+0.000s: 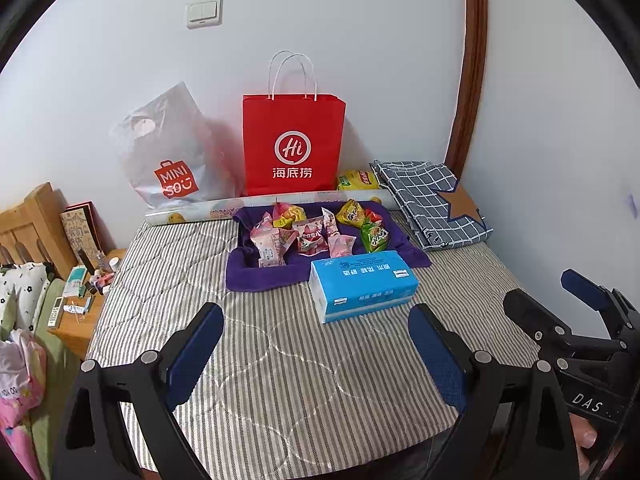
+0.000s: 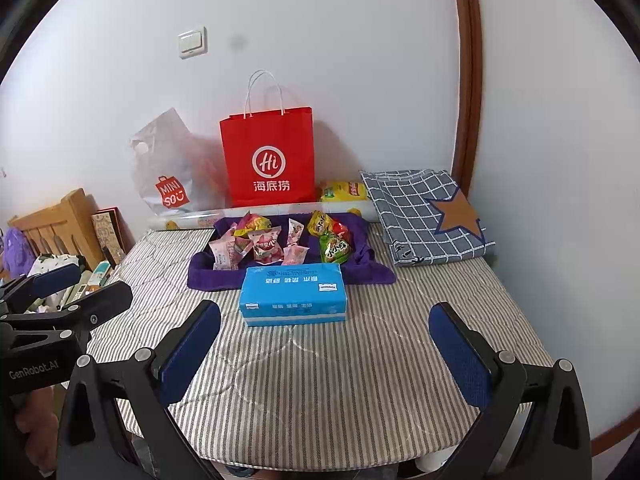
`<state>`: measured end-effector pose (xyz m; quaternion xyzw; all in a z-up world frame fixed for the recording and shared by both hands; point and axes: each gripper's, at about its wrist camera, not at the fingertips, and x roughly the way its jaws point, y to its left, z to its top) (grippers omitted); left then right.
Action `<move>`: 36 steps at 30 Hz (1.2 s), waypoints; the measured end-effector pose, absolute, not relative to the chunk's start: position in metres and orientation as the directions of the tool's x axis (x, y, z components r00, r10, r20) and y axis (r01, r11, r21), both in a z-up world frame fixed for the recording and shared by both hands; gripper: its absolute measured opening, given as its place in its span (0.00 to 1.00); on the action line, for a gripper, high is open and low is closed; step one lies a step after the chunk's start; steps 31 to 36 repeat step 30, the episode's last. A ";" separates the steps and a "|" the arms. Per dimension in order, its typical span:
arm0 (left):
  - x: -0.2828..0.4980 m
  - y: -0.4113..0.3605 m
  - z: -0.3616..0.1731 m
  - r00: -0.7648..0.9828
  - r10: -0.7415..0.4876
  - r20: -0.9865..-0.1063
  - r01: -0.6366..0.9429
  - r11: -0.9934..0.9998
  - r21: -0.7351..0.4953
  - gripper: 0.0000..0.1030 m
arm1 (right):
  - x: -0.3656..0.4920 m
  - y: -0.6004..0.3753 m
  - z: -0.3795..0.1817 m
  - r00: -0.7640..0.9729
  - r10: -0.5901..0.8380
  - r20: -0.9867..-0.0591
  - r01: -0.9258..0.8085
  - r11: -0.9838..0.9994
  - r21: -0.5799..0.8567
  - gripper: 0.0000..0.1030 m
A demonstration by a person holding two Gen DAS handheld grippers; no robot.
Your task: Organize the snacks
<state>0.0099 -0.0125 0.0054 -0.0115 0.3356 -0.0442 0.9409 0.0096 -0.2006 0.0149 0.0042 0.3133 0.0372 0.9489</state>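
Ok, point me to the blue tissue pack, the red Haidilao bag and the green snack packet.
blue tissue pack [image 2: 294, 280]: right wrist view, on its top face.
red Haidilao bag [image 2: 269, 160]: right wrist view, on the white logo on its front.
green snack packet [image 1: 375, 237]: left wrist view, on its front, in the purple tray.

Striped mattress cover [image 1: 280, 360] fills the frame. Blue tissue pack [image 1: 363, 286] sits near centre, touching the front edge of a purple towel [image 1: 256, 276]. At 12 o'clock against the white wall: red paper bag [image 1: 294, 144], upright, handles up. Grey plastic Miniso bag [image 1: 172, 156] leans at its 9 o'clock. Rolled printed sheet [image 1: 200, 210] lies along the foot of both bags. Folded checked cloth with a brown star [image 1: 434, 204] at 2 o'clock. Light switch [image 1: 204, 12] at 11 o'clock, high. Wooden nightstand [image 1: 76, 334] with small clutter at 9 o'clock. Brown door frame [image 1: 470, 72] at 1 o'clock.
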 end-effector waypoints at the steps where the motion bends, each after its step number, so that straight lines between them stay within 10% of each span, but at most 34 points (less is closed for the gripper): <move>1: 0.010 -0.012 0.005 0.771 -0.092 -0.631 0.077 0.996 -0.052 0.91 | 0.010 -0.201 0.015 0.801 0.074 -0.594 -0.069 0.997 0.032 1.00; 36: 0.010 -0.011 0.004 0.772 -0.085 -0.630 0.072 0.996 -0.046 0.91 | 0.014 -0.197 0.017 0.803 0.084 -0.590 -0.082 0.996 0.030 0.99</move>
